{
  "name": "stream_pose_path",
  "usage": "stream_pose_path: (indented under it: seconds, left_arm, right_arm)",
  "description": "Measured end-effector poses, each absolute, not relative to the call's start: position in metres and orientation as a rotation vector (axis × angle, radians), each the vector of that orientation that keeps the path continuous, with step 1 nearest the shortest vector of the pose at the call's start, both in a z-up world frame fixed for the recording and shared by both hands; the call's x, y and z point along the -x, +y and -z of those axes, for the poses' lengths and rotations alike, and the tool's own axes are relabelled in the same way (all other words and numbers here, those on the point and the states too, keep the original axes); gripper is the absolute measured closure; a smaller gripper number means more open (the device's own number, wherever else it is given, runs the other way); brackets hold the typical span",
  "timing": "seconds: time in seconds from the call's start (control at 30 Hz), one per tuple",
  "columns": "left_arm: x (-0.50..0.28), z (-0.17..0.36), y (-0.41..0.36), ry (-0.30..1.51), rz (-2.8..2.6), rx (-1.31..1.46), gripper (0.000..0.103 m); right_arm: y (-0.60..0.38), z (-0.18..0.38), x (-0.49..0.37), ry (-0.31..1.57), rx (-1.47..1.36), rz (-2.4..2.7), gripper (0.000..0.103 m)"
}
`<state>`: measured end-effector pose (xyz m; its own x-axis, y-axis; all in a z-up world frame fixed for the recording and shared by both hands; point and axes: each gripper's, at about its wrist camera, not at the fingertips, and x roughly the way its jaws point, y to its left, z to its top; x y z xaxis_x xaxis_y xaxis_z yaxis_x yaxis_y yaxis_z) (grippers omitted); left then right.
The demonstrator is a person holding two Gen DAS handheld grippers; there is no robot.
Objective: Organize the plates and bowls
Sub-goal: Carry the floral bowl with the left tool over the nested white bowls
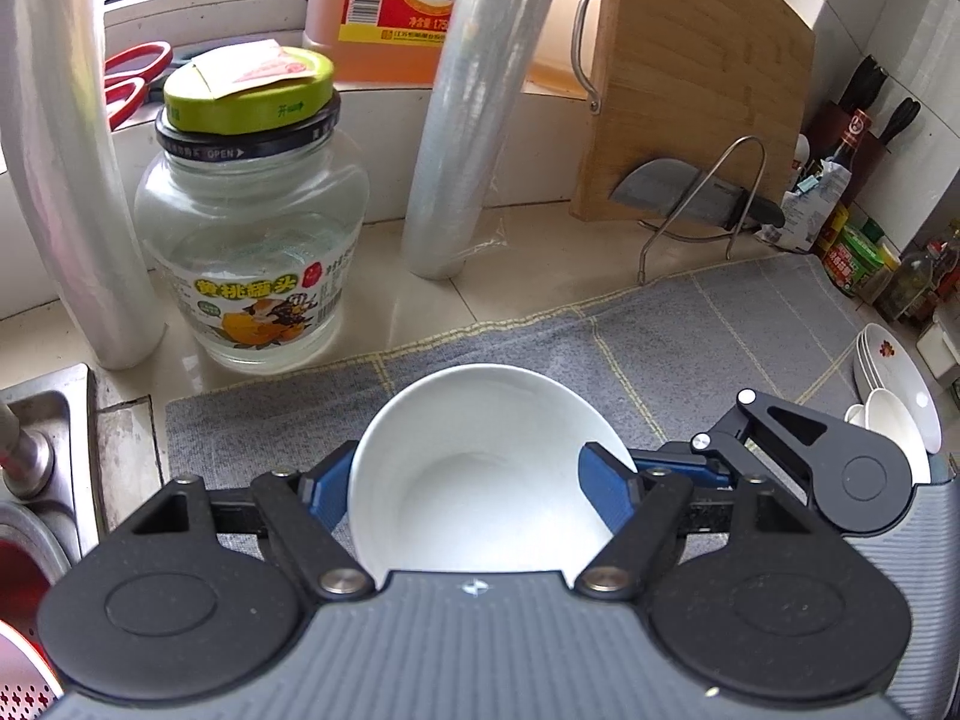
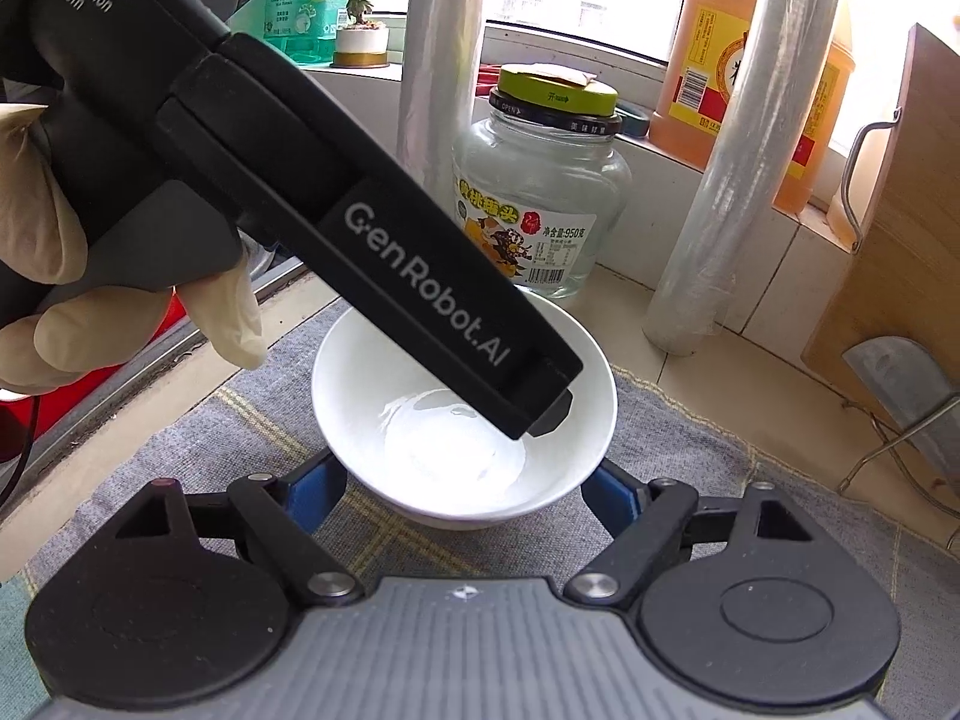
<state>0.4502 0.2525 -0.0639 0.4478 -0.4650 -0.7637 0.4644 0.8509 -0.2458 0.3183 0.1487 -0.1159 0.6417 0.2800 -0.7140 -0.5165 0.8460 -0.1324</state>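
Observation:
A white bowl (image 1: 480,414) (image 2: 456,456) sits low over the grey mat (image 1: 720,330) (image 2: 720,480); I cannot tell whether it touches the mat. My left gripper (image 1: 468,456) is shut on it: the left blue pad lies against the outer wall and the right pad crosses the right rim. In the right wrist view, the left gripper (image 2: 540,414) slants down from the upper left, its tip over the bowl's inside. My right gripper (image 2: 465,474) has its blue pads (image 2: 324,492) against the bowl's lower wall on both sides. Its black housing (image 1: 858,480) shows at the right.
Behind the bowl stand a glass jar (image 1: 252,240) (image 2: 540,198) and two film rolls (image 1: 456,150). At the back right, a cutting board (image 1: 690,90) and a cleaver (image 1: 678,186) rest in a wire rack. Stacked white plates (image 1: 900,372) with a spoon sit far right; a sink (image 1: 42,450) far left.

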Motion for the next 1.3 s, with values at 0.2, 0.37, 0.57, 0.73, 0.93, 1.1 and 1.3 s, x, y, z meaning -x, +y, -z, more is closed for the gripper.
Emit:
stream_pose_path:
  seconds: [0.2, 0.37, 0.57, 0.73, 0.93, 1.1, 1.3]
  left_arm:
    - [-0.428, 0.050, 0.245, 0.934, 0.569, -0.006, 0.026]
    - [-0.408, 0.038, 0.234, 0.922, 0.573, -0.016, 0.026]
    - [-0.388, 0.029, 0.220, 0.922, 0.579, -0.005, 0.026]
    - [-0.376, 0.026, 0.208, 0.923, 0.585, -0.003, 0.026]
    - [-0.364, 0.022, 0.187, 0.917, 0.603, -0.018, 0.026]
    - [-0.357, 0.017, 0.167, 0.907, 0.624, -0.030, 0.025]
    - [-0.352, 0.014, 0.141, 0.902, 0.653, -0.049, 0.025]
  right_arm:
    - [0.143, 0.102, -0.301, 0.742, 0.339, -0.460, 0.015]
    - [0.134, 0.091, -0.281, 0.729, 0.342, -0.453, 0.015]
    - [0.119, 0.081, -0.263, 0.737, 0.333, -0.455, 0.015]
    - [0.107, 0.076, -0.245, 0.736, 0.331, -0.449, 0.015]
    - [0.090, 0.070, -0.230, 0.730, 0.334, -0.431, 0.015]
    - [0.072, 0.067, -0.221, 0.722, 0.329, -0.406, 0.015]
    - [0.049, 0.062, -0.211, 0.719, 0.320, -0.379, 0.015]
